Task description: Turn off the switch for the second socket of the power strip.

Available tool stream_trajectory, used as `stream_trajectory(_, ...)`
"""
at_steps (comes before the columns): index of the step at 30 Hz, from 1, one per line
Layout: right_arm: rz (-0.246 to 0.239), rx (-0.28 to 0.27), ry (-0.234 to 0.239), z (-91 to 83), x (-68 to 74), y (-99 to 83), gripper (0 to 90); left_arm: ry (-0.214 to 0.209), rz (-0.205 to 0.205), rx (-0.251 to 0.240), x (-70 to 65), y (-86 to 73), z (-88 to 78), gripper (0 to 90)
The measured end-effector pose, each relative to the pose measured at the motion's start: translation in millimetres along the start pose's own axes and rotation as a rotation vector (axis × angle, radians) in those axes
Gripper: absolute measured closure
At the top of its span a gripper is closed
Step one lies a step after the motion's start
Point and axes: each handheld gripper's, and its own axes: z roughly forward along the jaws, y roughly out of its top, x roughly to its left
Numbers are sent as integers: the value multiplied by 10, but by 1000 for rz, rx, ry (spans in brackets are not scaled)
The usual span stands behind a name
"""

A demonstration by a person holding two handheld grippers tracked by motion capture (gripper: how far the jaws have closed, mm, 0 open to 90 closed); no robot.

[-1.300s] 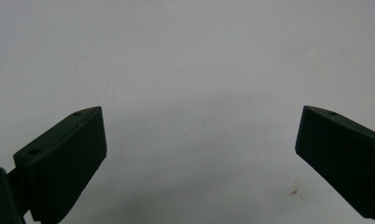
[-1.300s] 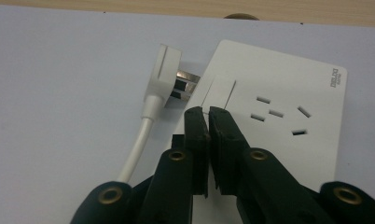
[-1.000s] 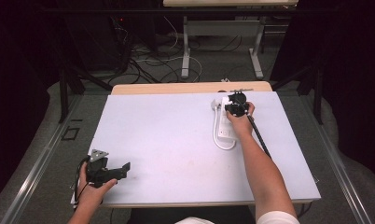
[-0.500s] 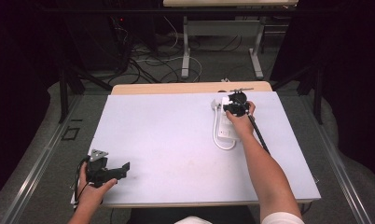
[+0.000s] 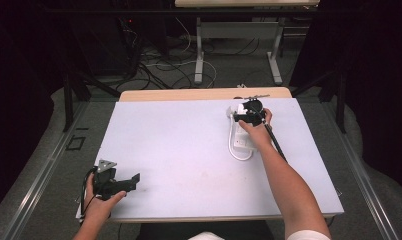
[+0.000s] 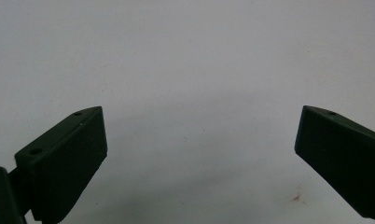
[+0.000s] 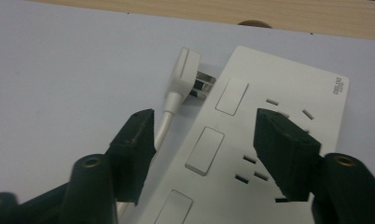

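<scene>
One power strip (image 7: 274, 135), plug (image 7: 183, 74) alongside.

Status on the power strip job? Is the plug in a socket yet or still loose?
Done: nothing that shows. The white plug lies loose on the table beside the power strip, prongs bare. In hand: the right gripper hangs open over the strip's near edge and the cord, gripping nothing. Left: grab the plug and seat it, probably. The left gripper sits open over bare table.

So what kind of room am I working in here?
Probably a lab or test workshop: a plain white worktable holding a white power strip, loose cables on the floor behind, and dark curtains along the sides.
</scene>
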Motion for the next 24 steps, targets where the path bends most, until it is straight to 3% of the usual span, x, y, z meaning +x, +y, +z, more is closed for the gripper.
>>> stream_trajectory(6,-25,-11,28,-6,62,-16,183,7,4,-5,-1,-7,-11,20)
stream_trajectory(15,-43,-19,22,-92,150,-16,148,7,9,0,-3,-14,-23,20)
stream_trajectory(18,-50,-15,27,-134,153,-14,110,5,10,-2,-1,-16,-28,20)
stream_trajectory(20,-31,1,26,-161,167,-16,84,6,13,0,0,-16,-32,20)
stream_trajectory(24,-51,11,22,-218,164,-20,57,5,15,3,-2,-13,-44,20)
